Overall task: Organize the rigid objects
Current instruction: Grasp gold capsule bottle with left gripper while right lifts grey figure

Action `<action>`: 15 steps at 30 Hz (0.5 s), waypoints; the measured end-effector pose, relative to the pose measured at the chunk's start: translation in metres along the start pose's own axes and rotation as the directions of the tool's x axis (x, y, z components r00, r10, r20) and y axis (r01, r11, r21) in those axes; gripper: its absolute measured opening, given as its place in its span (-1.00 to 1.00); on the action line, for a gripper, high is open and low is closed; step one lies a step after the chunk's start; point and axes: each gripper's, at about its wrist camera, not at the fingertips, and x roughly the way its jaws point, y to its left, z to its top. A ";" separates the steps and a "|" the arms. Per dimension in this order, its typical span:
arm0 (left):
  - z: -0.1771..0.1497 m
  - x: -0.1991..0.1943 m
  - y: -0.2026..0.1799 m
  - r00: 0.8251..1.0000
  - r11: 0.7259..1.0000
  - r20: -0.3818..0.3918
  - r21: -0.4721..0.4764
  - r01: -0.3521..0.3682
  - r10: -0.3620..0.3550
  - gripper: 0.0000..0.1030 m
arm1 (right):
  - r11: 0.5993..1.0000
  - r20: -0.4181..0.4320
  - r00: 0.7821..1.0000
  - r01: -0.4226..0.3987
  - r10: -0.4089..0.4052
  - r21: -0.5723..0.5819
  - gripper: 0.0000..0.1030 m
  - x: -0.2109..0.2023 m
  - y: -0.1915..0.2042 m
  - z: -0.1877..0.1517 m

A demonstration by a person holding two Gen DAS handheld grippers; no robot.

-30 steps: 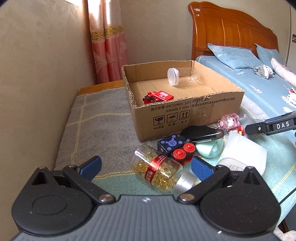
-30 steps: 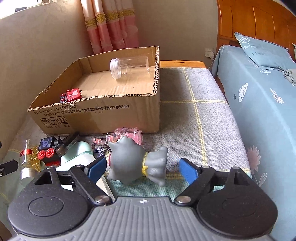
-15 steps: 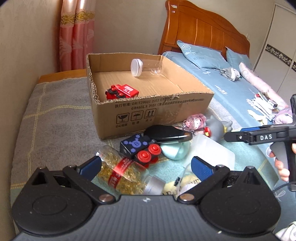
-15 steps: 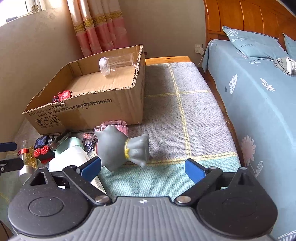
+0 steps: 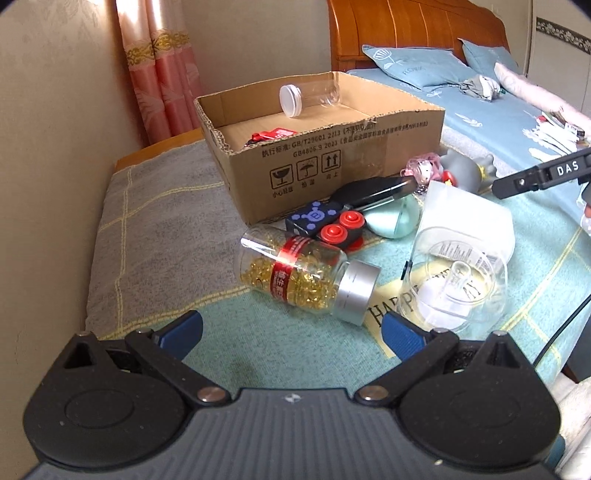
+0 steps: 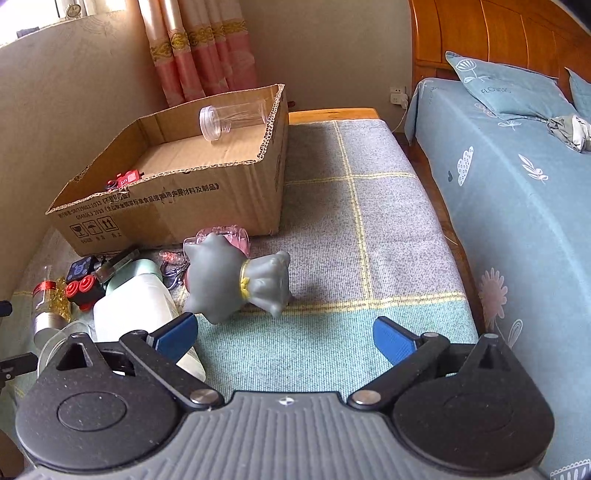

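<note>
The left gripper [image 5: 291, 330] hangs open over the pill bottle [image 5: 303, 275]; the right gripper [image 6: 284, 334] is opening, empty, near the grey toy [image 6: 236, 284].

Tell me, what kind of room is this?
Most likely a bedroom at home. There is a bed with a wooden headboard and a blue pillow, and pink curtains hang by the wall. Toys and bottles lie beside a cardboard box on a blanket-covered bench.
</note>
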 end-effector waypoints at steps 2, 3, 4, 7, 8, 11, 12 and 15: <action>0.004 0.006 -0.004 0.999 0.998 0.006 0.044 -0.038 0.037 0.99 | 1.000 -0.002 1.000 0.001 -0.001 -0.010 0.99 0.000 0.001 -0.001; 0.006 0.008 -0.005 0.999 0.997 0.012 0.063 -0.039 0.038 0.99 | 1.000 -0.003 1.000 0.001 -0.001 -0.013 0.99 0.000 0.001 -0.001; 0.008 0.011 -0.005 0.999 0.997 0.016 0.077 -0.031 0.030 0.99 | 1.000 -0.007 1.000 0.002 -0.002 -0.016 0.99 0.000 0.001 -0.002; 0.014 0.017 -0.004 1.000 0.995 0.020 0.096 -0.016 0.014 0.99 | 1.000 -0.021 1.000 0.013 -0.014 -0.027 0.99 0.003 0.001 -0.005; 0.015 0.019 -0.003 1.000 0.995 0.020 0.101 -0.012 0.010 0.99 | 0.999 -0.026 0.999 0.017 -0.018 -0.032 0.99 0.003 0.001 -0.006; 0.019 0.027 0.001 1.000 0.995 0.021 0.096 -0.001 -0.002 0.99 | 0.998 -0.040 0.999 0.036 -0.037 -0.046 0.99 0.007 0.002 -0.010; 0.021 0.029 0.002 1.000 0.996 0.021 0.085 0.003 -0.004 0.99 | 0.998 -0.044 0.998 0.041 -0.043 -0.050 0.99 0.007 0.002 -0.012; 0.022 0.033 0.007 1.000 0.999 0.020 0.043 0.018 -0.019 0.90 | 0.997 -0.050 0.997 0.049 -0.052 -0.063 0.99 0.009 0.003 -0.014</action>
